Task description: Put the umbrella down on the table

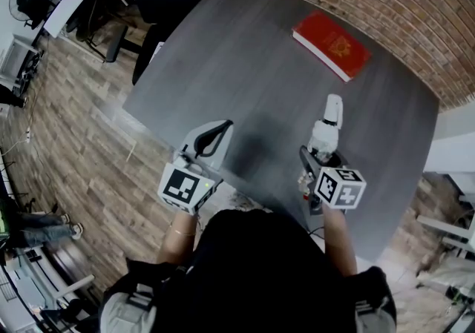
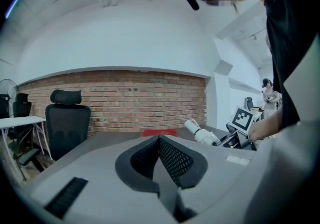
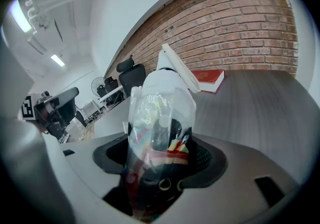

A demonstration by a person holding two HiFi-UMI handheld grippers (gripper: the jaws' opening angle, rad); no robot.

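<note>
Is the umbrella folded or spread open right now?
Folded: the umbrella is a compact bundle inside a clear plastic sleeve, clamped between the jaws of the right gripper.

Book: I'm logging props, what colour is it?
The book is red, clearest in the head view.

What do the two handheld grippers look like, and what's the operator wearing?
The left gripper and right gripper are pale grey moulded shells, with black mesh-textured pads inside the tongs and a white cube with black square markers on each. The person wears a dark top.
</note>
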